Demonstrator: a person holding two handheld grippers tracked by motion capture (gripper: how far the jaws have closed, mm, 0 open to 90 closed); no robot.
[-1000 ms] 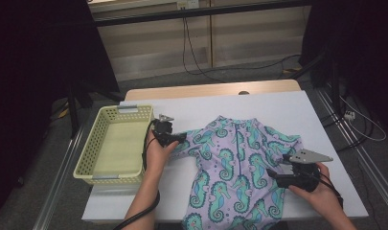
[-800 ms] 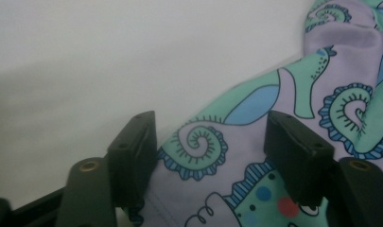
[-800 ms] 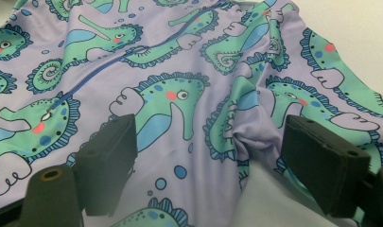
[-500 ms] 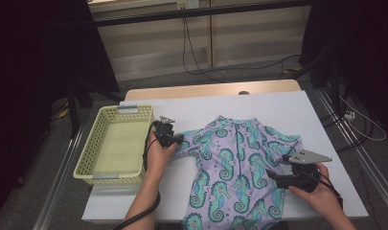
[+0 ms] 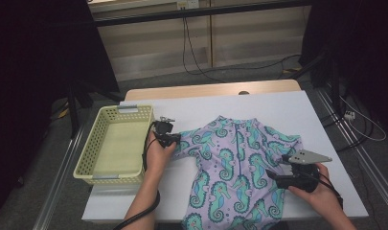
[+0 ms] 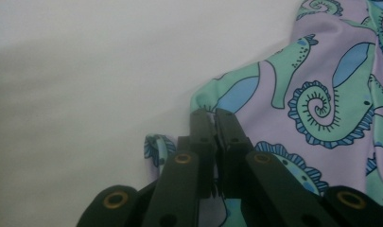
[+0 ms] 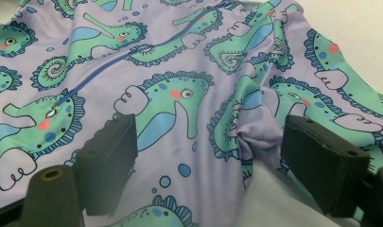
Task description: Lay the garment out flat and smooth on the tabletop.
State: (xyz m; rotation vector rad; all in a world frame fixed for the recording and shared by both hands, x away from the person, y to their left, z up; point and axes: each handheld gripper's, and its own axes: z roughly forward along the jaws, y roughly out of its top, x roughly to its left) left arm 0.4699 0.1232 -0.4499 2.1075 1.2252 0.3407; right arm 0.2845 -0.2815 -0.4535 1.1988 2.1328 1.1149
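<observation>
A seahorse-print swimsuit (image 5: 237,165) is spread flat on the white table (image 5: 287,108). Its sleeve edge is clamped by the left gripper (image 6: 213,124), while the right gripper (image 7: 208,156) is held wide apart over the fabric.

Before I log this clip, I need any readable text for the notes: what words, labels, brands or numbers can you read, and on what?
None: no readable text in these pictures.
Seahorse-print swimsuit: pictures of seahorses and dots, no letters; no label is visible.
Yellow basket: no lettering on it.
Left gripper and right gripper: plain black jaws, no markings.
White table cover: blank.
</observation>
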